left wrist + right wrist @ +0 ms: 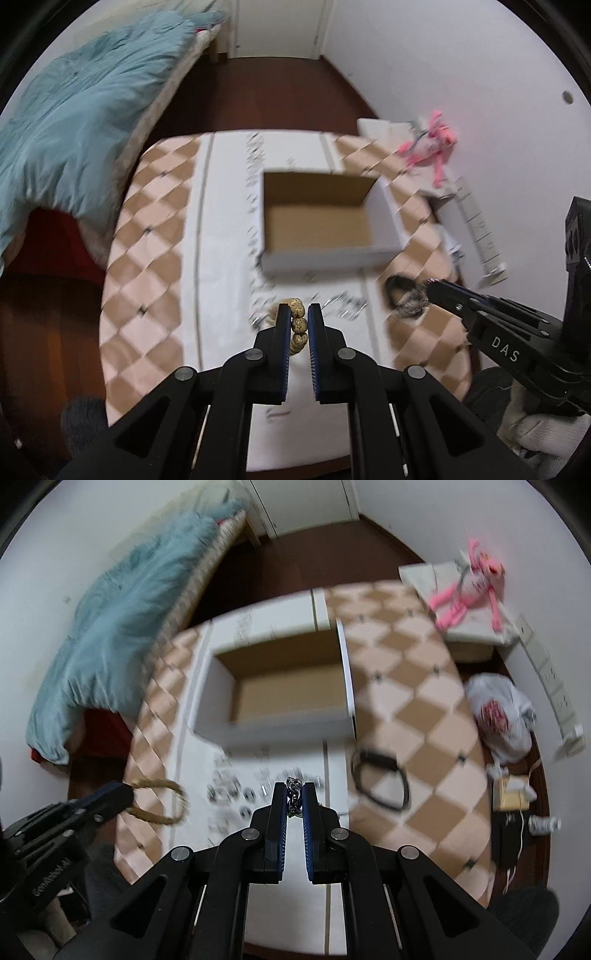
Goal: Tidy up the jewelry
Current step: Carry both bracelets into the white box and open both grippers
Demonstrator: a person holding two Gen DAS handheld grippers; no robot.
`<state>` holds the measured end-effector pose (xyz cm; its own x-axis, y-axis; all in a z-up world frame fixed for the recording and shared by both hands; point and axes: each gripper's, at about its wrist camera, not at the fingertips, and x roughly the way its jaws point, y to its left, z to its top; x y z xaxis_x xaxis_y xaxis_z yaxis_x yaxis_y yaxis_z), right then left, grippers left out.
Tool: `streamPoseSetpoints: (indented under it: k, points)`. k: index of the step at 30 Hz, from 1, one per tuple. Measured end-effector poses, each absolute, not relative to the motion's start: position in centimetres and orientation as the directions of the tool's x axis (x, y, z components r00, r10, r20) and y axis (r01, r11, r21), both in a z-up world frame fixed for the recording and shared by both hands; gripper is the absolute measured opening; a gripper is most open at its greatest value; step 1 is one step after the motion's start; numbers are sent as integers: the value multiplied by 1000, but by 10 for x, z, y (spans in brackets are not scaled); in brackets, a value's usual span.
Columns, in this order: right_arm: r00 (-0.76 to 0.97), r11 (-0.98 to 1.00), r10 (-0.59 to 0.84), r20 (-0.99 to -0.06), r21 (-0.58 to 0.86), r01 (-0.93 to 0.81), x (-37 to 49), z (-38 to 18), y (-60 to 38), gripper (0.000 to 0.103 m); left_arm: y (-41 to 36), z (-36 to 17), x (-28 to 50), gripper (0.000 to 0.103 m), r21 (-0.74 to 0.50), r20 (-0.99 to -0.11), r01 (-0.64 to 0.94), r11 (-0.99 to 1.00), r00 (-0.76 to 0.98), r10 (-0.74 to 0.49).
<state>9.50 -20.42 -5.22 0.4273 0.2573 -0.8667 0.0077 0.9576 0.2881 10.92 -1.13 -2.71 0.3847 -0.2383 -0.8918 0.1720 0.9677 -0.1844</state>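
My left gripper (299,308) is shut on a tan speckled bead bracelet (298,325) and holds it above the table, in front of the open white cardboard box (325,254). The bracelet hangs as a blurred tan loop (162,801) in the right wrist view. My right gripper (294,786) is shut on a silver chain bracelet (294,797), also in front of the box (273,727). In the left wrist view the chain shows as a dark blurred loop (404,297) at the right gripper's tips. A dark ring-shaped bracelet (380,777) lies on the table to the right.
The table has a checkered cloth (147,240) with a white printed runner (240,794). A bed with a blue blanket (81,118) stands left. A pink plush toy (469,590), a white plastic bag (498,716) and small items on the floor are at the right.
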Motion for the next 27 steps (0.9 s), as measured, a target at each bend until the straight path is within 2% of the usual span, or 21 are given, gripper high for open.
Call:
streamPoseSetpoints:
  k: [7, 16, 24, 26, 27]
  points:
    - [451, 951, 289, -845, 309, -29, 167, -25, -206, 8, -25, -7, 174, 7, -215, -867, 205, 955, 409, -283]
    - [330, 946, 311, -891, 324, -18, 240, -69, -200, 8, -30, -47, 252, 7, -237, -907, 181, 955, 312, -284]
    - [259, 946, 319, -912, 322, -33, 268, -92, -194, 8, -35, -77, 273, 8, -245, -935, 146, 959, 227, -273]
    - [235, 942, 332, -913, 332, -40, 273, -96, -192, 9, -34, -79, 276, 13, -232, -939, 138, 963, 228, -259]
    - [224, 940, 337, -915, 338, -35, 274, -98, -193, 9, -33, -79, 276, 23, -220, -940, 136, 966, 237, -247]
